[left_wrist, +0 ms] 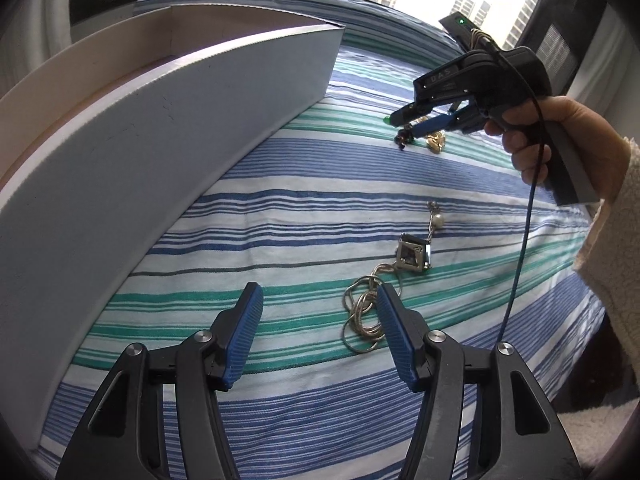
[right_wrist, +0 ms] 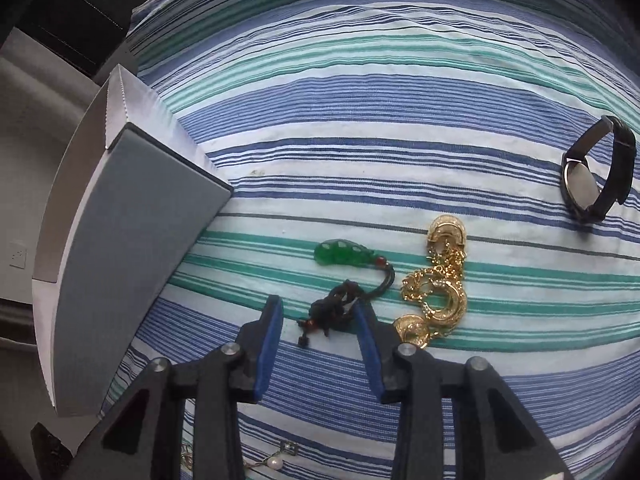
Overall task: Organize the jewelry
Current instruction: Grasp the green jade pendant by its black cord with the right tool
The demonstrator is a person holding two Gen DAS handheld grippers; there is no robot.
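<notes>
Jewelry lies on a striped bedspread (left_wrist: 280, 168) next to an open white box (left_wrist: 168, 92), also in the right wrist view (right_wrist: 132, 216). My left gripper (left_wrist: 320, 296) is open and empty; a silver chain necklace with a square pendant (left_wrist: 414, 256) and a pearl piece (left_wrist: 438, 220) lie just beyond its right finger. My right gripper (right_wrist: 318, 312) is open, low over the black cord of a green jade pendant (right_wrist: 340, 254). A gold chain necklace (right_wrist: 440, 284) lies right of it. In the left wrist view the right gripper (left_wrist: 404, 120) hovers over these pieces.
A black wristwatch (right_wrist: 596, 172) lies at the right of the bedspread. The box stands along the left side. A blue cable (left_wrist: 520, 248) hangs from the right gripper's handle. A window with tall buildings is behind the bed.
</notes>
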